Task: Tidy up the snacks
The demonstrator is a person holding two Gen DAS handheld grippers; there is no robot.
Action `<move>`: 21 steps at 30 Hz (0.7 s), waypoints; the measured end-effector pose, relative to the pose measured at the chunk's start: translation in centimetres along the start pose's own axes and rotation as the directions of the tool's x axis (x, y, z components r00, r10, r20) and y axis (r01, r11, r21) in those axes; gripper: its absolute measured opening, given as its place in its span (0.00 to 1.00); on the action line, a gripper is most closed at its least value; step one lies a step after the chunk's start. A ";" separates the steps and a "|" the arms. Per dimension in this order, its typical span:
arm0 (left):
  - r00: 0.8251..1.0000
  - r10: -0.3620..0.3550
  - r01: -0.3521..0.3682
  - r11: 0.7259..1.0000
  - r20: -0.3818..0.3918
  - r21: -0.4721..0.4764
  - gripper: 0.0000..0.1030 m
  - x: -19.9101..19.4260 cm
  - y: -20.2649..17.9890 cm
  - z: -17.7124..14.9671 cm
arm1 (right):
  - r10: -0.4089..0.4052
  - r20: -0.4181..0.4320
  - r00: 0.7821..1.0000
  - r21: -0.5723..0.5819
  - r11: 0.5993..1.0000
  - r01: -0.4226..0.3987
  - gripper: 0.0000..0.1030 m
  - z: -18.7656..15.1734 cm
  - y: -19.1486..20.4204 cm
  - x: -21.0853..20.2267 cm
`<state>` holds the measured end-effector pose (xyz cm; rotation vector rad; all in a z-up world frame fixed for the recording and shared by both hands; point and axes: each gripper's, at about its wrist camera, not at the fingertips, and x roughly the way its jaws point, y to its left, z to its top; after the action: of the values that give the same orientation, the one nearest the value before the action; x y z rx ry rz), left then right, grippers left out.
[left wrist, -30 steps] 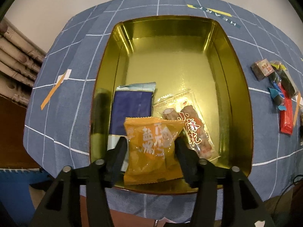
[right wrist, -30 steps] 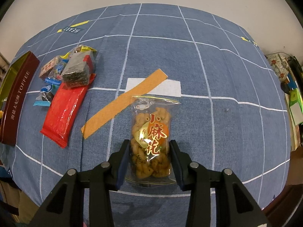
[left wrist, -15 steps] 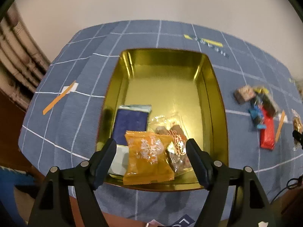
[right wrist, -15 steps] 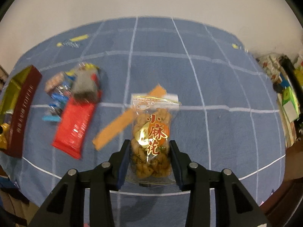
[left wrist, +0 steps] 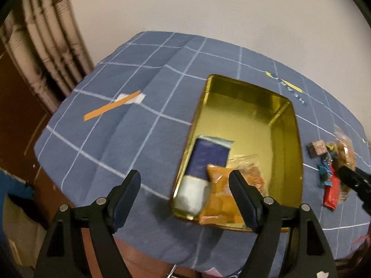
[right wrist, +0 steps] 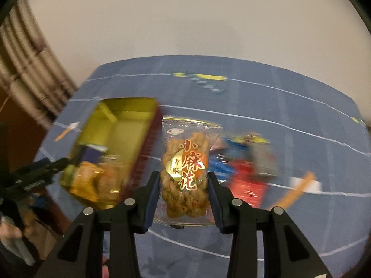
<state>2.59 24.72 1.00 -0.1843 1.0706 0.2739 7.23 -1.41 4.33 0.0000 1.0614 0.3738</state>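
Observation:
A gold tin (left wrist: pixel 287 120) sits on the blue checked cloth and holds an orange snack pack (left wrist: pixel 218 199), a dark blue packet (left wrist: pixel 208 157) and a clear twist-snack bag (left wrist: pixel 252 173). My left gripper (left wrist: pixel 185 199) is open and empty, raised near the tin's front left corner. My right gripper (right wrist: pixel 184 199) is shut on a clear bag of fried twists (right wrist: pixel 185 169) and holds it in the air beside the tin (right wrist: pixel 120 120); it shows at the right edge of the left wrist view (left wrist: pixel 354 180).
A pile of loose snacks with a red packet (left wrist: pixel 330 192) lies right of the tin; it is blurred in the right wrist view (right wrist: pixel 248 180). Orange tape strips (left wrist: pixel 111 108) mark the cloth. A curtain (left wrist: pixel 46 46) hangs at the left. The table edge is close below.
My left gripper let go of the orange pack in the tin, opened, and pulled back to the left. My right gripper lifted the twist bag and carried it left toward the tin.

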 end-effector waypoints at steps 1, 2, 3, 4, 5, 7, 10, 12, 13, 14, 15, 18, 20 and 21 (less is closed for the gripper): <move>1.000 0.003 -0.003 1.000 -0.001 -0.004 0.73 0.0 0.3 -0.3 | 0.015 -0.008 1.000 -0.012 1.000 -0.015 0.39 0.3 1.1 0.7; 1.000 0.009 -0.009 1.000 -0.003 -0.003 0.73 0.0 0.6 -0.5 | 0.033 -0.018 0.999 -0.022 0.999 -0.033 0.39 0.5 2.2 1.3; 1.000 0.022 -0.022 1.000 -0.009 -0.003 0.73 0.1 0.8 -0.8 | 0.044 -0.028 0.999 -0.034 0.998 -0.045 0.39 0.6 3.3 2.0; 1.000 0.028 -0.028 1.000 -0.013 -0.004 0.73 0.1 1.1 -1.1 | 0.049 -0.037 0.998 -0.042 0.998 -0.050 0.39 0.6 4.3 2.5; 0.999 0.031 -0.031 0.999 -0.017 -0.006 0.73 0.1 1.3 -1.3 | 0.056 -0.050 0.997 -0.050 0.997 -0.059 0.39 0.6 5.2 3.1; 0.999 0.039 -0.039 0.999 -0.025 -0.028 0.73 0.2 2.0 -1.6 | 0.070 -0.071 0.995 -0.051 0.996 -0.074 0.39 0.5 6.5 4.0; 0.999 0.044 -0.045 0.997 -0.015 -0.069 0.73 0.0 3.0 -1.6 | 0.066 -0.093 0.993 -0.054 0.996 -0.071 0.39 0.3 7.9 5.3; 0.999 0.049 -0.050 0.995 -0.011 -0.091 0.73 -0.1 3.4 -1.6 | 0.073 -0.107 0.992 -0.049 0.996 -0.078 0.39 0.4 8.4 6.0; 0.999 0.052 -0.052 0.993 -0.010 -0.105 0.73 -0.1 3.7 -1.6 | 0.071 -0.111 0.991 -0.047 0.996 -0.076 0.39 0.3 8.6 6.4; 0.999 0.053 -0.053 0.992 -0.009 -0.117 0.73 -0.1 4.0 -1.6 | 0.069 -0.118 0.991 -0.044 0.996 -0.074 0.39 0.2 8.9 6.7; 0.999 0.052 -0.053 0.991 -0.011 -0.125 0.73 -0.1 4.1 -1.5 | 0.071 -0.127 0.989 -0.042 0.996 -0.077 0.39 0.1 9.4 7.1; 0.999 0.048 -0.050 0.988 -0.016 -0.144 0.73 0.1 4.5 -1.6 | 0.054 -0.138 0.989 -0.050 0.997 -0.061 0.39 -0.1 9.9 7.9; 0.999 0.046 -0.048 0.988 -0.019 -0.148 0.73 0.1 4.6 -1.6 | 0.048 -0.147 0.988 -0.059 0.997 -0.057 0.39 -0.2 10.2 8.4; 0.999 0.046 -0.049 0.987 -0.021 -0.150 0.73 0.2 4.6 -1.6 | 0.042 -0.150 0.988 -0.060 0.997 -0.051 0.39 -0.3 10.3 8.7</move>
<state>-0.09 28.66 0.02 -0.2971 1.0727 0.3974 7.61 10.81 -1.34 -0.0607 1.1977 0.4554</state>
